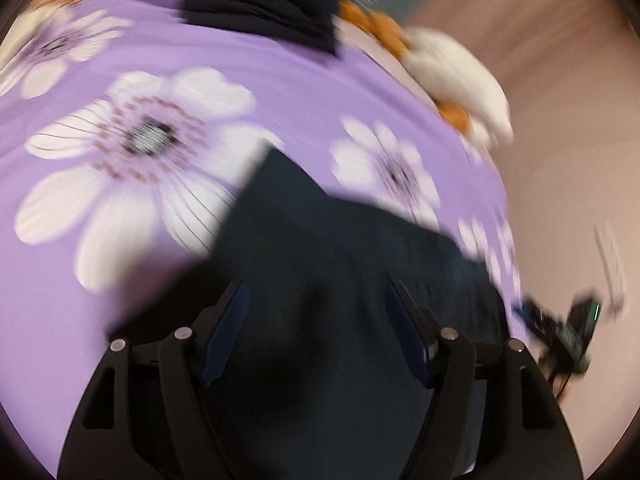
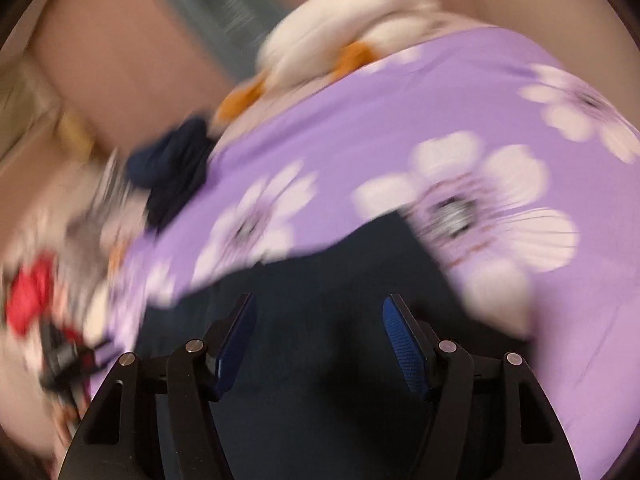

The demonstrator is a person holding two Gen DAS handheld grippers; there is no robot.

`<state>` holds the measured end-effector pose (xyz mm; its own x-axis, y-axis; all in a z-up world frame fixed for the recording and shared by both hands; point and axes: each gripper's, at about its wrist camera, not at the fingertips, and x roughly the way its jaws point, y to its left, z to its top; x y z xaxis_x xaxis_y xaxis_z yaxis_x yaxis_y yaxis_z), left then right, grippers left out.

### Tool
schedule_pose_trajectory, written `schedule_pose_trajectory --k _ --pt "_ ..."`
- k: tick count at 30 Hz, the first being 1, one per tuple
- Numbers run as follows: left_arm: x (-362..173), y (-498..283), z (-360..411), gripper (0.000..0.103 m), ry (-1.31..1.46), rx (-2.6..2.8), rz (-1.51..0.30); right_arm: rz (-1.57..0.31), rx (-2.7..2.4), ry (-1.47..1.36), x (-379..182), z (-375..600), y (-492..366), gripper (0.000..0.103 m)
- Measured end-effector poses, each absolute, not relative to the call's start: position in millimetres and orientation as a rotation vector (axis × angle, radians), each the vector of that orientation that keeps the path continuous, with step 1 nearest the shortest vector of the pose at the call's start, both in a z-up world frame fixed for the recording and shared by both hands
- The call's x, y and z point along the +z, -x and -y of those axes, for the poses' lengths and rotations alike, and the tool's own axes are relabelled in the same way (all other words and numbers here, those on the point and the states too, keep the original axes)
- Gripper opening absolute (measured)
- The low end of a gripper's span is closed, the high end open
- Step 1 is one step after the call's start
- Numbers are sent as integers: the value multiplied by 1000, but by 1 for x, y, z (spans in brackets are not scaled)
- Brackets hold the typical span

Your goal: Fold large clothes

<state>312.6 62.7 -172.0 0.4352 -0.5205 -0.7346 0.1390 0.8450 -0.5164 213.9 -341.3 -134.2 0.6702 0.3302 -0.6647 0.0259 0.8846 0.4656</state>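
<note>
A dark navy garment (image 1: 328, 240) lies flat on a purple bedsheet with white flowers (image 1: 120, 152). My left gripper (image 1: 316, 304) is open just above the garment, with cloth showing between its blue pads (image 1: 224, 336). In the right wrist view the same dark garment (image 2: 320, 280) lies on the purple sheet (image 2: 400, 120). My right gripper (image 2: 320, 316) is open above it, with nothing between its blue pads (image 2: 404, 344). Both views are blurred by motion.
A second dark bundle of cloth (image 1: 272, 4) lies at the far edge of the bed, also seen in the right wrist view (image 2: 176, 168). A white and orange plush toy (image 1: 452, 76) sits near the bed edge. The other gripper (image 1: 560, 332) shows at right. Red and grey items (image 2: 36, 300) lie at left.
</note>
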Motion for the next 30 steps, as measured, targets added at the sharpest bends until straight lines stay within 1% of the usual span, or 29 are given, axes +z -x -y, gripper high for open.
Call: schedule_pose_trajectory --k 2,3,4,5,6,7,11,14,17,23,25,30 --pt "-176 -297 -39 70 318 -477 -1065 -860 242 -369 -136 309 -208 67" --pt "-179 -290 -30 67 281 -494 -1070 -869 276 -315 -137 292 -206 65" --pt "-183 -285 -21 62 249 -508 -1077 -875 297 -278 -138 281 -205 60" --pt "-186 -283 -16 61 226 -518 -1081 -888 315 -242 -140 270 -205 55" --pt "-192 -279 -6 55 186 -531 -1088 -905 332 -198 -145 256 -205 52" --pt "-196 -280 -2 52 165 -530 -1091 -913 341 -171 -147 249 -207 44" --pt "-217 -295 15 50 119 -515 -1126 -980 317 -52 -166 224 -221 37" --pt "-223 -312 22 50 114 -506 -1134 -1048 303 12 -182 211 -240 37" --pt "-226 -331 30 50 124 -492 -1132 -1057 289 33 -189 207 -258 37" --pt "-225 -365 42 51 163 -437 -1091 -999 249 -6 -191 208 -291 37" --pt "-222 -374 43 54 200 -421 -1090 -967 244 -55 -188 213 -297 37" --pt "-198 -371 26 55 308 -393 -1053 -883 204 -215 -177 231 -302 37"
